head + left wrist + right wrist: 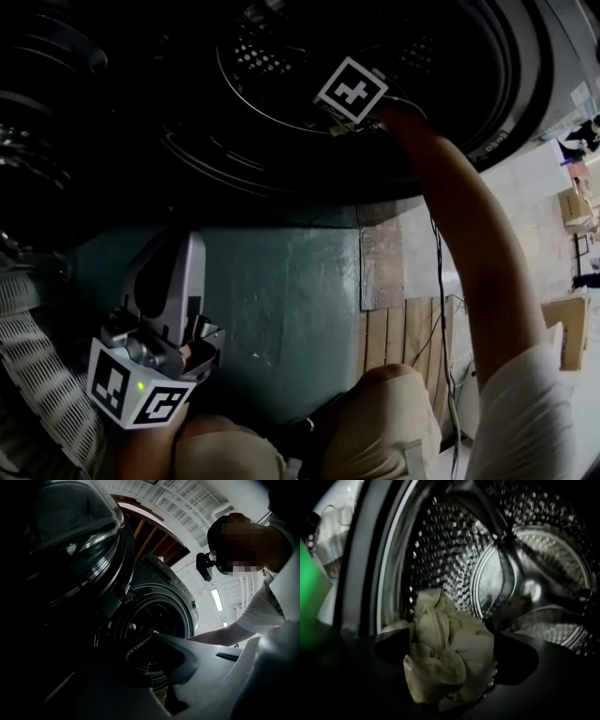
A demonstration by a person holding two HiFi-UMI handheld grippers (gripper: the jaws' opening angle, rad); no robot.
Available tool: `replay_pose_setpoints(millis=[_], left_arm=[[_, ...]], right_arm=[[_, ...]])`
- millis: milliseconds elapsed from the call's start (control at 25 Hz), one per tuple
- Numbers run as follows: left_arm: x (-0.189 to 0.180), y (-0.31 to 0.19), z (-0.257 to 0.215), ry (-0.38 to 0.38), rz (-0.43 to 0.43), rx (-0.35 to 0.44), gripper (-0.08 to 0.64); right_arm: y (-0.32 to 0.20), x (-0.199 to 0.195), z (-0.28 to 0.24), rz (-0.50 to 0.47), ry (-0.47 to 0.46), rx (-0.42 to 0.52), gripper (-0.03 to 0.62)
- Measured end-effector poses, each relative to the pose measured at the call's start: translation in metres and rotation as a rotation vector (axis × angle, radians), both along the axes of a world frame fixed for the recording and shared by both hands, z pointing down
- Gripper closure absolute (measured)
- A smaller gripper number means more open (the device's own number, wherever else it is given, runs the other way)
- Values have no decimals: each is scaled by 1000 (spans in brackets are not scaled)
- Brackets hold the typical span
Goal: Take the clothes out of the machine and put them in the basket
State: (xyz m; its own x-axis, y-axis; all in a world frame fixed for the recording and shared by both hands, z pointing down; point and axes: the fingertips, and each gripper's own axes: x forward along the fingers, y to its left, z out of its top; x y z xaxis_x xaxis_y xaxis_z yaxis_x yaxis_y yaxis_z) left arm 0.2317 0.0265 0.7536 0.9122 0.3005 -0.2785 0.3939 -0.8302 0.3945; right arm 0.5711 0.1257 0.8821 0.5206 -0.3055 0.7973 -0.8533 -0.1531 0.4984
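The washing machine's drum (281, 66) gapes at the top of the head view. My right arm reaches into it; only the marker cube (352, 91) of that gripper shows there. In the right gripper view a crumpled cream cloth (440, 634) lies at the drum's front lip. My right gripper (454, 654) stands open around it, one dark finger on each side. My left gripper (181, 242) hangs low at the left, outside the machine, above the ribbed white basket (42, 394). Its jaws look shut with nothing in them (140, 648).
The machine's round glass door (70, 541) hangs open to the left. Below the drum is the dark green front panel (281, 300). Wooden slats (403, 328), a cable (439, 272) and cardboard boxes (567, 328) lie to the right. My knees (394, 412) are at the bottom.
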Motion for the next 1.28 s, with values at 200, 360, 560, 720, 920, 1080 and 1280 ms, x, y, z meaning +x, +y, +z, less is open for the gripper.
replay_pose_setpoints(millis=[200,360,560,720,920,1080,1280], left_arm=[[-6,5,-5,14,7,75,546],[-9,-6,-3,4,-18,76,546],[-13,-11,-2,0,-41,131,546],[-12,-15,-1,-1,-51,142,546],[-15,-17,-3,-1,-60,152,546],[-19,-17,-8,12,-61,152,546],[-25,-13,-16,36,-54,148,546]], right_arm=[[16,24,15,108,26,-118,48],[32,38,22,91,83,-275,48],[29,44,48,-6,101,-416,49],[27,52,60,44,3,-373,49],[35,39,70,111,-121,-361,95],[30,24,71,48,-107,-420,227],[38,26,49,51,26,-468,399]])
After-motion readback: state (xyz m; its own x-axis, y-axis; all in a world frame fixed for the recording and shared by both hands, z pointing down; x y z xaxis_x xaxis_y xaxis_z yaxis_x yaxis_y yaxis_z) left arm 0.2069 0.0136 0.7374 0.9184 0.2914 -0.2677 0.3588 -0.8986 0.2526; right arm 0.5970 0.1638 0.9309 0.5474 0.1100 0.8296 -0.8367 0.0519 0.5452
